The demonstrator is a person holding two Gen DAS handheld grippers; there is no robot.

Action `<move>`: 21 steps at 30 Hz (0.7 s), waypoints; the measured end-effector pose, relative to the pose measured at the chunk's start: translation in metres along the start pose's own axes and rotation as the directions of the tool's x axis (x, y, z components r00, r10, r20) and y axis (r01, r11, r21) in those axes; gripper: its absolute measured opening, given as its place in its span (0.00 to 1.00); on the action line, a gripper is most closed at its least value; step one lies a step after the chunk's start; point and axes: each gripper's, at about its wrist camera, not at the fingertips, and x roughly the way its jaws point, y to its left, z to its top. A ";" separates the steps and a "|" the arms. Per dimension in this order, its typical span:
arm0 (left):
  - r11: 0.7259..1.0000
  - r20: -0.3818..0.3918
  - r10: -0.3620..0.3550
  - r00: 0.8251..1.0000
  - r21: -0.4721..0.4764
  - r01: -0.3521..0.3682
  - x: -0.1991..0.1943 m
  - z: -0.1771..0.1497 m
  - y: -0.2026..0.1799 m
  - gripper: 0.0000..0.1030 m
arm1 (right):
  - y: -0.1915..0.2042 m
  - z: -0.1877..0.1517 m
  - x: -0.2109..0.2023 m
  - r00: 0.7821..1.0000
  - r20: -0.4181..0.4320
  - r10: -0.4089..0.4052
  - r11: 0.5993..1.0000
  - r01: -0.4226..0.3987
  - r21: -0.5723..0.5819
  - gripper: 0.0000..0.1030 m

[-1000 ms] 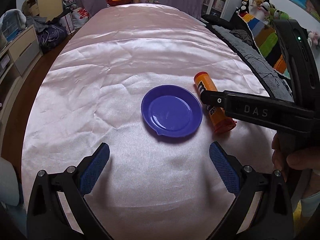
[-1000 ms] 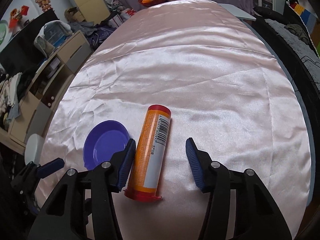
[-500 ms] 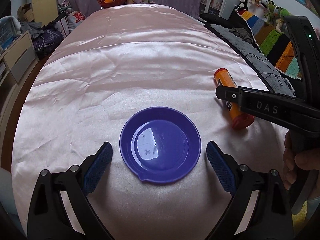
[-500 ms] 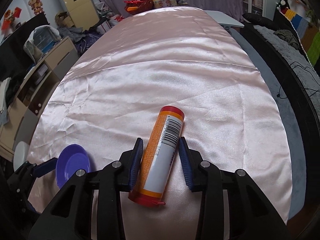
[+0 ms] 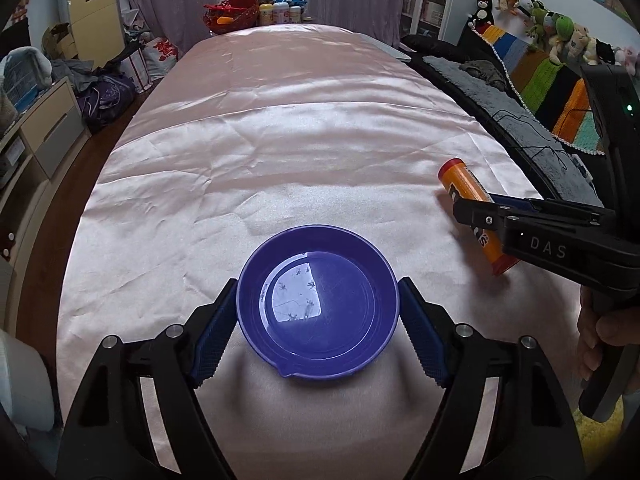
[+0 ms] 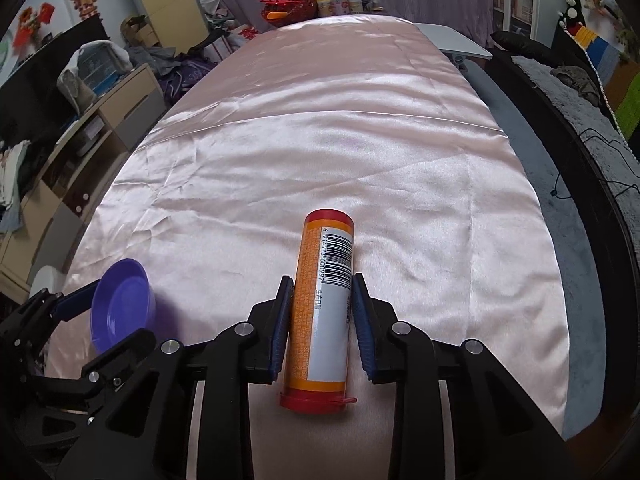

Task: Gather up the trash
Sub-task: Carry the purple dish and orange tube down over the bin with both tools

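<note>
The orange tube (image 6: 323, 304) lies on its side on the pink satin cloth (image 6: 320, 140), its long axis running nearly straight away from the right wrist camera, the flip-cap end nearest the lens and the other red end pointing up the table, tilted slightly right, barcode strip facing up; the right gripper (image 6: 320, 316) pinches it across the middle of its length, both blue pads pressed against its sides; the left gripper (image 5: 318, 330) grips the blue plate (image 5: 318, 304) across its width, a pad touching the rim on either side, the plate's small spout toward the camera; in the right view the plate appears tilted, its far edge raised, with a shadow on the cloth beside it; in the left view the tube sits well to the right of the plate, close to the cloth's right edge, beyond which lie a dark grey rug (image 5: 480, 88) and a striped blanket (image 5: 552, 88); the cloth stretches bare up the table to a red basket (image 5: 232, 14) and jars at the far end; half a second ago the left pads stood apart on either side of the plate without touching, and the right pads were already at the tube's sides; one second ago they were still spread wide around it.
</note>
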 end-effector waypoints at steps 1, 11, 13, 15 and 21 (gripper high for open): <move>1.000 0.006 0.003 1.000 0.003 -0.003 -0.008 -0.003 0.001 0.72 | 0.002 -0.003 -0.006 1.000 0.003 0.000 1.000 0.000 -0.002 0.30; 0.999 0.047 -0.017 0.999 -0.042 0.019 -0.085 -0.052 0.003 0.72 | 0.026 -0.056 -0.072 1.000 0.019 0.020 0.999 -0.019 -0.038 0.30; 0.999 0.052 -0.021 0.998 -0.046 0.024 -0.098 -0.064 0.000 0.72 | 0.030 -0.068 -0.082 1.000 0.018 0.026 0.999 -0.025 -0.044 0.30; 0.998 0.055 -0.029 0.998 -0.047 0.032 -0.108 -0.075 -0.003 0.72 | 0.034 -0.080 -0.093 0.999 0.020 0.031 0.998 -0.030 -0.046 0.30; 0.997 0.041 -0.047 0.998 -0.051 0.049 -0.129 -0.114 -0.011 0.72 | 0.041 -0.117 -0.121 0.998 0.030 0.048 0.998 -0.046 -0.046 0.30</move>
